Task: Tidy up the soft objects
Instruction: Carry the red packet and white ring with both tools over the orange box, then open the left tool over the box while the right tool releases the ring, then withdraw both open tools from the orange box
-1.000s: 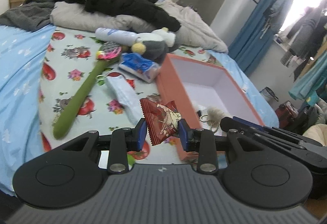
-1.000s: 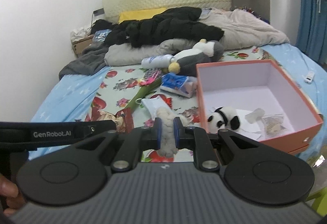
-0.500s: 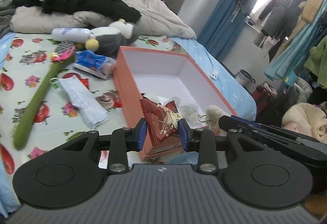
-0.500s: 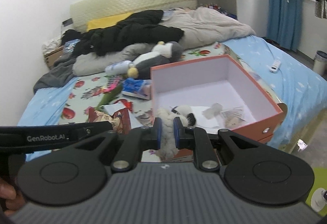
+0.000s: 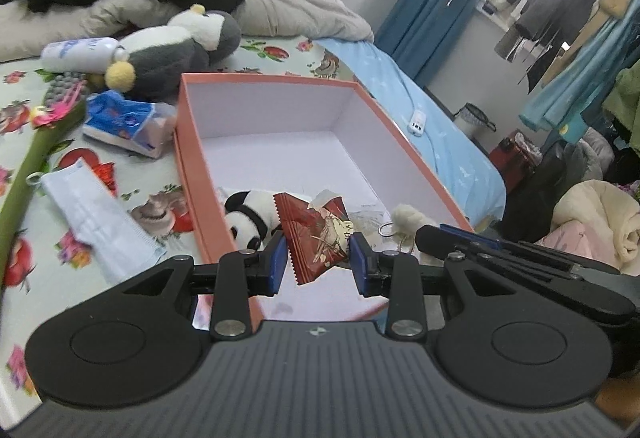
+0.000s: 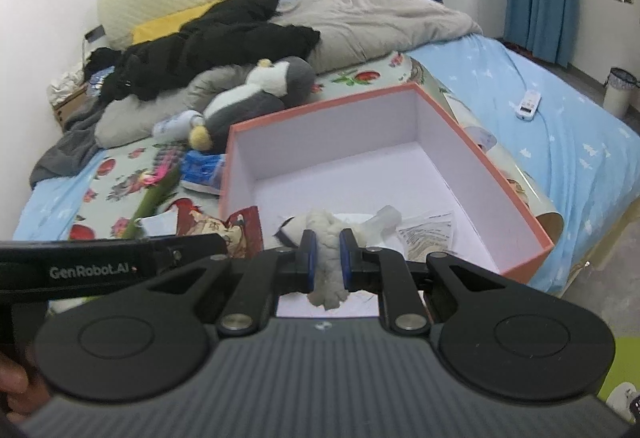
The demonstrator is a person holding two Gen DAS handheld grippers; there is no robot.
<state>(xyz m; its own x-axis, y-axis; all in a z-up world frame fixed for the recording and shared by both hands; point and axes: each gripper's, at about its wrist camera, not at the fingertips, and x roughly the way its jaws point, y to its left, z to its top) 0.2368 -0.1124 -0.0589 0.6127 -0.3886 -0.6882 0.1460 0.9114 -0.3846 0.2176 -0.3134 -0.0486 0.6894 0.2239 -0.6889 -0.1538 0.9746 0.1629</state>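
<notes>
Both grippers have travelled from above the flowered sheet to a spot over the near end of the orange box [image 5: 208, 174], which now fills the middle of each view where a second ago it sat off to the side.

Left gripper [image 5: 318, 260]: its blue-padded fingers [image 5: 277, 260] are clenched on a dark red snack packet [image 5: 316, 234], pinched at the sides so the packet stands upright with its crimped edge showing. It hangs above the box's near wall, probably held there so that letting go would drop it inside.

Right gripper [image 6: 326, 260]: its fingers are squeezed tight on a cream fluffy keychain toy [image 6: 328, 258], compressing the plush in the middle. The toy's metal ring shows in the left view, dangling free. It too is over the box interior.

Inside the box lie a small panda plush [image 5: 246, 216], against the near-left wall, and some clear plastic wrappers [image 6: 426, 232] on the white floor. The far half of the box is bare.

On the bed [image 5: 448, 142], left of the box and not yet sorted: a large penguin plush [image 5: 172, 54], a blue tissue pack [image 5: 128, 122], a white cloth pouch [image 5: 96, 214], a long green plush stem with a pink flower [image 5: 28, 166], and a white bottle [image 5: 80, 50]. A white remote [image 6: 528, 104] rests on the blue sheet to the right.

Judging by this layout, both held items are about to join the panda, with several soft things left to collect.
</notes>
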